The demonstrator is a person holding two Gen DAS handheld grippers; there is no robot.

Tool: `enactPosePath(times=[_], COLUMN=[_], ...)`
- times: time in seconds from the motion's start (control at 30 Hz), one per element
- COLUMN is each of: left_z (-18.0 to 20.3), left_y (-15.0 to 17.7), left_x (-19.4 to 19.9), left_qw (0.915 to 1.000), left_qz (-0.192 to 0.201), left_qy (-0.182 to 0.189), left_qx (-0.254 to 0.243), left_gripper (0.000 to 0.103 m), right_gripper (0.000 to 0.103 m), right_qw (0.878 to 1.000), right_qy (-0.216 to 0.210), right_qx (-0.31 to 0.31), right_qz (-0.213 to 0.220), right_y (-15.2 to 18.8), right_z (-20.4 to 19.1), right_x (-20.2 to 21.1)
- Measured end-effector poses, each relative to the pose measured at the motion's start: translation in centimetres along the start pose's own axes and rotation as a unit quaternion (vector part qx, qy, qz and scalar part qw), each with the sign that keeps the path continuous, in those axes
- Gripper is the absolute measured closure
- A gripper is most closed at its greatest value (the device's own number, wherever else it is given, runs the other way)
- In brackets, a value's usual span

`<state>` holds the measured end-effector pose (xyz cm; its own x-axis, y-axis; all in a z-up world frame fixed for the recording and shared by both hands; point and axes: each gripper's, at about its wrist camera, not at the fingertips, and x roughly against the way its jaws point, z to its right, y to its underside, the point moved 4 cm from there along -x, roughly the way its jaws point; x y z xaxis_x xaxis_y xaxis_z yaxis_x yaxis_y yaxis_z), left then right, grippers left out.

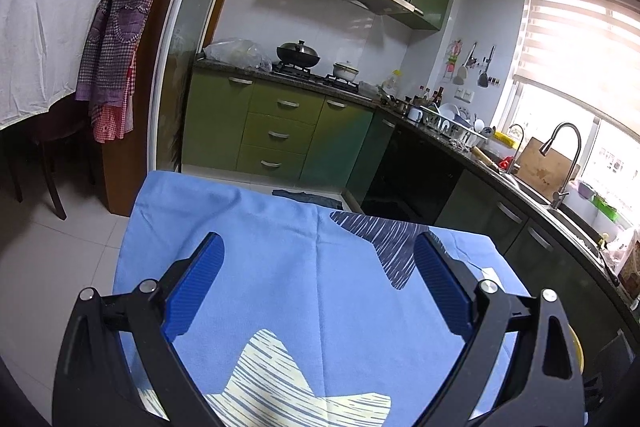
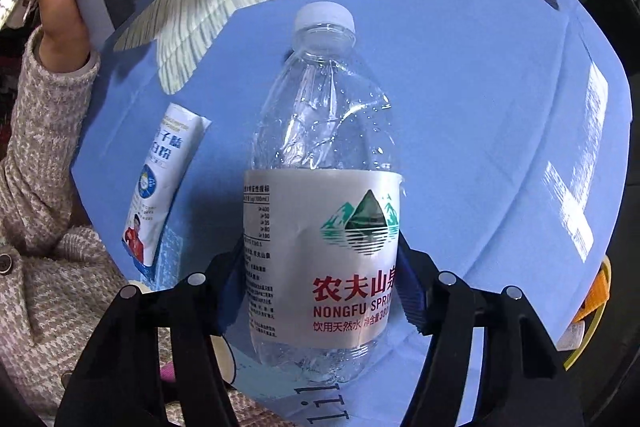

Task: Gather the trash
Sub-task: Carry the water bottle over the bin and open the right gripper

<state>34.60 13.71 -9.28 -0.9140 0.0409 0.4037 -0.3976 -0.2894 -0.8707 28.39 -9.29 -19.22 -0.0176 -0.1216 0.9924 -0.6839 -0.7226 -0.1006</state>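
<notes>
One crumpled water bottle [image 2: 320, 195], one sachet [image 2: 164, 183], one blue cloth [image 2: 460, 87]

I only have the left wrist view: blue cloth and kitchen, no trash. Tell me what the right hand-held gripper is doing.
Observer: The right hand-held gripper is shut on a clear plastic water bottle, its pads pressed against the white label on both sides.
Operator: Say whether the bottle is capped.
Observer: Yes, a white cap is on its neck, and the bottle body looks crumpled.
Operator: List any other trash near it.
Observer: One white and blue sachet lies flat on the blue tablecloth, left of the bottle and apart from it.
Operator: Report my own gripper.
Observer: The left hand-held gripper is open over the cloth, holding nothing.
</notes>
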Motion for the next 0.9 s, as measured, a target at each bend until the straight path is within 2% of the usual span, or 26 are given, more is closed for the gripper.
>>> enactPosePath(times=[0.2, 0.27, 0.37, 0.5, 0.53, 0.67, 0.73, 0.8, 0.9], left_z=[0.2, 0.1, 0.2, 0.3, 0.3, 0.4, 0.4, 0.4, 0.6], left_y=[0.2, 0.3, 0.4, 0.6, 0.7, 0.9, 1.0, 1.2, 1.4], left_x=[-0.1, -0.2, -0.4, -0.5, -0.6, -1.0, -1.2, -1.4, -1.7], left_qw=[1.0, 0.9999, 0.9999, 0.9998, 0.9998, 0.9996, 0.9995, 0.9993, 0.9991], left_qz=[-0.005, -0.007, -0.01, -0.014, -0.014, -0.02, -0.024, -0.028, -0.033], left_qy=[-0.002, -0.003, -0.003, -0.005, -0.005, -0.008, -0.01, -0.011, -0.012], left_qx=[-0.005, -0.007, -0.008, -0.012, -0.013, -0.017, -0.019, -0.021, -0.025], left_gripper=[0.012, 0.012, 0.012, 0.012, 0.012, 0.012, 0.012, 0.012, 0.012], right_gripper=[0.04, 0.04, 0.04, 0.04, 0.04, 0.04, 0.04, 0.04, 0.04], right_qw=[0.998, 0.994, 0.985, 0.96, 0.951, 0.917, 0.902, 0.892, 0.884], right_qy=[-0.017, -0.018, 0.003, 0.045, 0.055, 0.094, 0.111, 0.122, 0.131], right_qx=[-0.051, -0.09, -0.146, -0.248, -0.279, -0.373, -0.407, -0.425, -0.438], right_qz=[0.031, 0.057, 0.09, 0.119, 0.122, 0.108, 0.098, 0.096, 0.095], right_y=[1.8, 3.1, 5.3, 9.6, 11.0, 16.1, 18.1, 19.7, 20.6], right_z=[3.1, 5.8, 10.2, 18.0, 20.5, 28.0, 30.3, 32.1, 33.0], right_x=[2.0, 4.0, 6.7, 9.7, 10.1, 9.4, 8.1, 7.0, 5.5])
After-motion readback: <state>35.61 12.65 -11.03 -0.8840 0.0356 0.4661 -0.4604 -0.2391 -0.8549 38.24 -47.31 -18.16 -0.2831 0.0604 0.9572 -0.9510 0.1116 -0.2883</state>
